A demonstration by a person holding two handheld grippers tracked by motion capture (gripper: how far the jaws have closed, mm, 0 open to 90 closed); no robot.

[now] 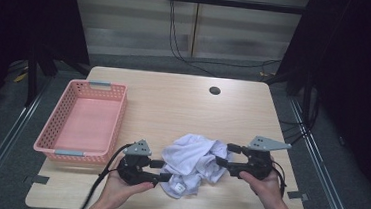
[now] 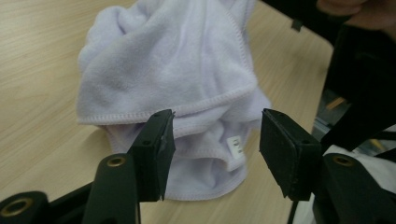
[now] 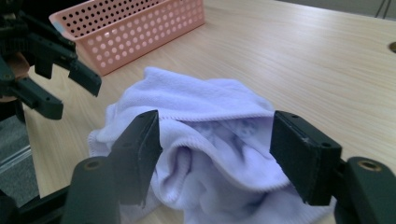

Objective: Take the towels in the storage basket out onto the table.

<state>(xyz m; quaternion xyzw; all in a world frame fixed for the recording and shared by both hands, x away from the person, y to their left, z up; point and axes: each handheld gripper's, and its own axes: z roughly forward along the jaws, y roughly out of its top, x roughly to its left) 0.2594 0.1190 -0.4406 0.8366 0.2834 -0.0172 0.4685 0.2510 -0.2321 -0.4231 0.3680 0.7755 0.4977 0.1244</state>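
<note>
A crumpled pale lilac towel point(image 1: 191, 162) lies on the wooden table near its front edge, a small white label point(image 1: 179, 188) on its near hem. My left gripper point(image 1: 162, 170) is at the towel's left side. In the left gripper view its jaws stand apart point(image 2: 217, 140) on either side of the towel's point(image 2: 177, 60) stitched hem and label point(image 2: 235, 144), without pressing on the cloth. My right gripper point(image 1: 224, 155) is at the towel's right side. Its jaws point(image 3: 217, 144) are wide open around a raised fold of the towel point(image 3: 205, 107). The left gripper point(image 3: 70, 88) shows beyond the towel.
A pink perforated basket point(image 1: 117, 114) with nothing in it stands on the left part of the table, also seen as the basket point(image 3: 140, 37) behind the towel. A round cable hole point(image 1: 214, 91) sits near the table's far edge. Bare wood lies between the towel and the far edge.
</note>
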